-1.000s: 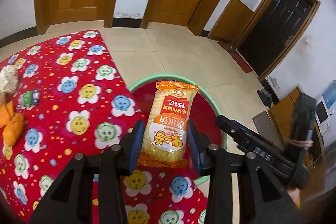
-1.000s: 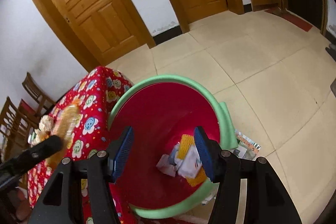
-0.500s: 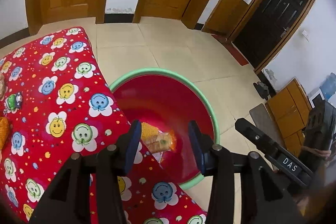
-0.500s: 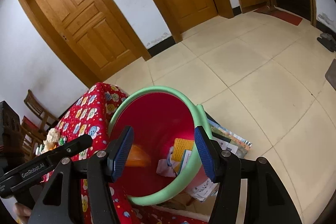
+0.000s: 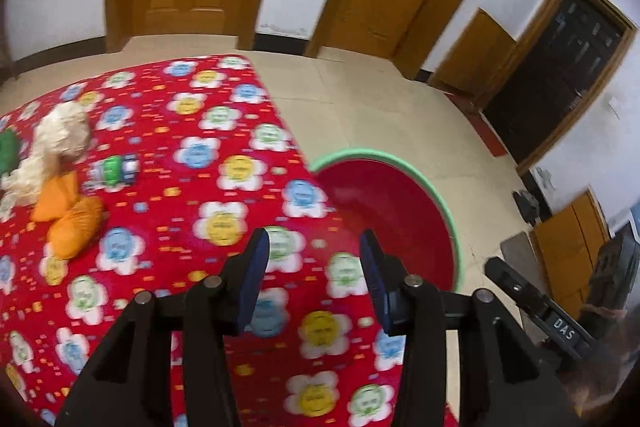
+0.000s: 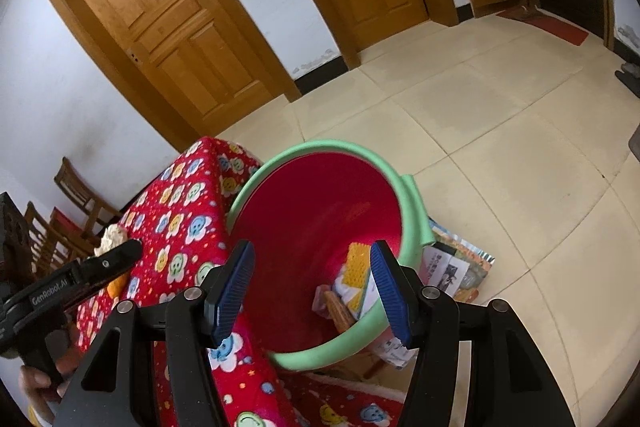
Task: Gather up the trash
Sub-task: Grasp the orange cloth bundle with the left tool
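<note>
The table point(image 5: 224, 187) wears a red cloth printed with smiling flowers in blue, yellow and green. On it, toward its left side, lie a crumpled whitish wad point(image 5: 60, 139), two orange pieces point(image 5: 74, 223) touching just below it, and a small green-and-white item point(image 5: 114, 169) just beside them, too blurred to identify. A green object point(image 5: 8, 151) shows at the far left edge.

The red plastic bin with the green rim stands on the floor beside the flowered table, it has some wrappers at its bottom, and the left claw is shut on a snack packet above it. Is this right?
Not quite. The left claw is open and holds nothing, as the left wrist view shows. The rest stands: the red plastic bin with the green rim is on the floor beside the flowered table, with wrappers at its bottom.
</note>
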Available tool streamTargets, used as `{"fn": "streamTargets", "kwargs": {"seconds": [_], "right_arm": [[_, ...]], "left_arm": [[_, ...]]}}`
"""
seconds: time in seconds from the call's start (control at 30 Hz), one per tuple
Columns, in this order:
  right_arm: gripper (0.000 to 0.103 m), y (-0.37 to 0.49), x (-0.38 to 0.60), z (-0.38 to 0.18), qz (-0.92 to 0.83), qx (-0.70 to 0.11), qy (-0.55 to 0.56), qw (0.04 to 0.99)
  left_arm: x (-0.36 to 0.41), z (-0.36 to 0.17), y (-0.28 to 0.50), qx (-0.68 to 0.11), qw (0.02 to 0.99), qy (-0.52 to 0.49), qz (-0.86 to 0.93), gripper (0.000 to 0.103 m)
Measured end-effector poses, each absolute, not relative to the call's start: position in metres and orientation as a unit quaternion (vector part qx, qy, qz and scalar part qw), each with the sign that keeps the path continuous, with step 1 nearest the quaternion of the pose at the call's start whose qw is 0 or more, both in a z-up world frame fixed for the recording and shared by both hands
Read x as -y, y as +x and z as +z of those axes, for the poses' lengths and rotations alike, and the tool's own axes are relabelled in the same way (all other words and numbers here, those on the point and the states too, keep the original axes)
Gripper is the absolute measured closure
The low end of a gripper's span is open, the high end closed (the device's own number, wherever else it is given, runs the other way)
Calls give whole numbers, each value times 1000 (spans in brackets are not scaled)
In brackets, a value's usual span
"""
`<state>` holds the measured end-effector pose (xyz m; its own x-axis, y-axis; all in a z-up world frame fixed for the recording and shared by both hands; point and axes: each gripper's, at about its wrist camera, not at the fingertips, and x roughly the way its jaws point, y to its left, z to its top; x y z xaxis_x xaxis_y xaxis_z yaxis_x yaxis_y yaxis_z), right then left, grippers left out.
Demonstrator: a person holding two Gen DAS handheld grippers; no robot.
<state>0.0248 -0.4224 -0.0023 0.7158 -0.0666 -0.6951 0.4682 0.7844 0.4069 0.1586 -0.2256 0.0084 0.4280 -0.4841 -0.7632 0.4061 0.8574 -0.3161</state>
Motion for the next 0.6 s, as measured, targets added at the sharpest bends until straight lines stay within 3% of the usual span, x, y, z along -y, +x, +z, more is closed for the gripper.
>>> {"fn": "streamTargets", "kwargs": {"seconds": [0.6], "right_arm": [[41,34,407,-1,-142,-363,282,877]], "left_arm": [[100,-14,193,-471,872,-89,-101,57]]}}
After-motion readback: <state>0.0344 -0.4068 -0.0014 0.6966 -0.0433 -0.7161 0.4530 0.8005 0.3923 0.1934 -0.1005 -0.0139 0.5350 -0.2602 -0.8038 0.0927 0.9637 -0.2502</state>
